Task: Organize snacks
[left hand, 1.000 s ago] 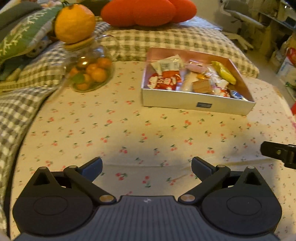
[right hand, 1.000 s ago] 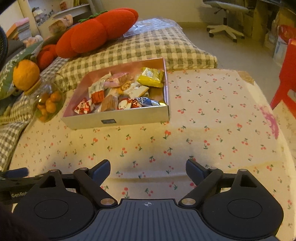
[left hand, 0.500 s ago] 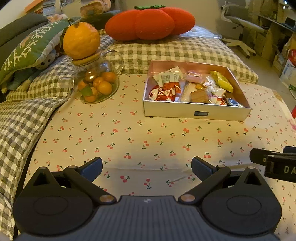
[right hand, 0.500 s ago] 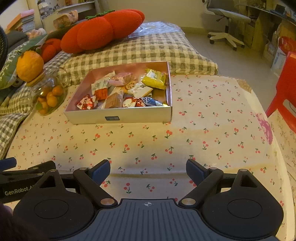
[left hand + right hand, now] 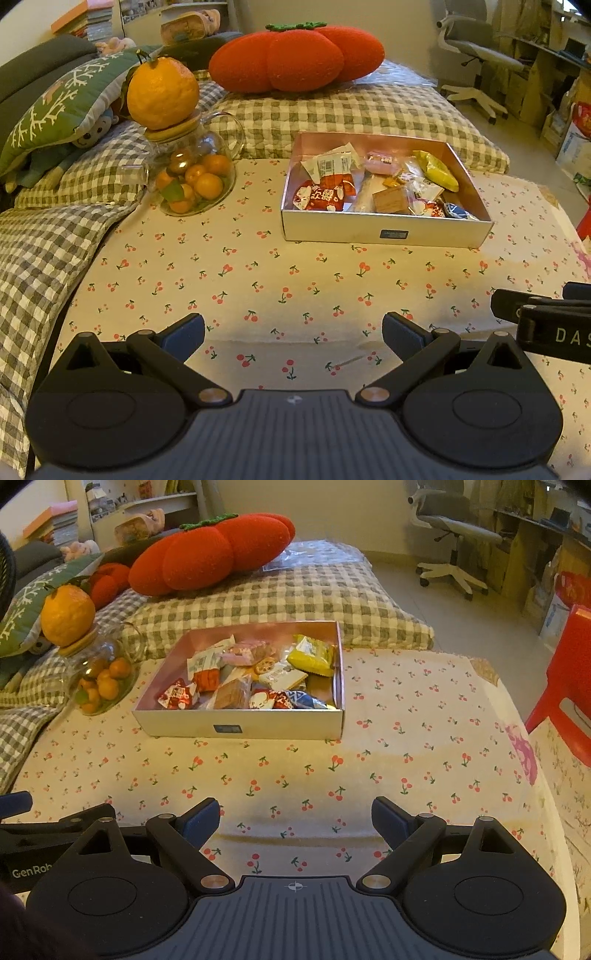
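Snacks [image 5: 376, 184] in box [image 5: 384, 232], both claws [image 5: 293, 334] [image 5: 295, 818] spread, level, side by side

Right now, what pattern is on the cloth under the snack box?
Small red cherries on cream cloth, under the snack box; clearest in the right wrist view.

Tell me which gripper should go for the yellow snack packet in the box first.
Right, probably. The yellow packet lies at the right end of the snack box, nearly straight ahead of the open right gripper. From the open left gripper it sits further off to the right, across the other snacks.
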Motion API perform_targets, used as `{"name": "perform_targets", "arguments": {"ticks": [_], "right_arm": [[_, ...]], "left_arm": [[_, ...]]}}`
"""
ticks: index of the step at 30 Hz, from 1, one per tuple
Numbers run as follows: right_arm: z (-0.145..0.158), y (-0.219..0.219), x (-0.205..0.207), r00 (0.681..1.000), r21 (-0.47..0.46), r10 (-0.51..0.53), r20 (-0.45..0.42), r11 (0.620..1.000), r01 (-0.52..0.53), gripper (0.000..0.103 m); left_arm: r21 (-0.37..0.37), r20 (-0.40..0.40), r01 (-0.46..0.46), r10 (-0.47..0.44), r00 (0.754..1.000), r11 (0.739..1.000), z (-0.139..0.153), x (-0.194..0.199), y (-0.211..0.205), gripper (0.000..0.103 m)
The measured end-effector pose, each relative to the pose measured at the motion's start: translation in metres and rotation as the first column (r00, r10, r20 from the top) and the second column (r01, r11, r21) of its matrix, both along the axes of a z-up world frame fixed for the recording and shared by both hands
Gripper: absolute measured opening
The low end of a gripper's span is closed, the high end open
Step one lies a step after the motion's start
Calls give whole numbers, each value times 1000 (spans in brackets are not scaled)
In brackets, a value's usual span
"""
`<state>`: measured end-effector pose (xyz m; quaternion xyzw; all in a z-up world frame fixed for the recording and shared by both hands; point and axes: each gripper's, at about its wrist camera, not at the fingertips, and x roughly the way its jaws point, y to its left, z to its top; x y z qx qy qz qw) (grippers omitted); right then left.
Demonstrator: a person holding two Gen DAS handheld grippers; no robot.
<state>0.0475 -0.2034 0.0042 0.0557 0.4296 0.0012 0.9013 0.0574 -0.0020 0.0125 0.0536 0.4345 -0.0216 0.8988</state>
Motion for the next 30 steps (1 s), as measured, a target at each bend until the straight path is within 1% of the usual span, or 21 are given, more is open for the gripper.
{"name": "perform_targets", "arguments": {"ticks": [10, 30], "right_arm": [[-2, 3, 1, 1000, -8, 11, -13, 1000, -11, 92], [-2, 2, 1, 1000, -7, 10, -13, 1000, -10, 92]], "left_arm": [[0, 0, 4, -4, 1000, 1000, 0, 0, 0, 103], [-1, -9, 6, -6, 1000, 1000, -1, -1, 0, 103]]}}
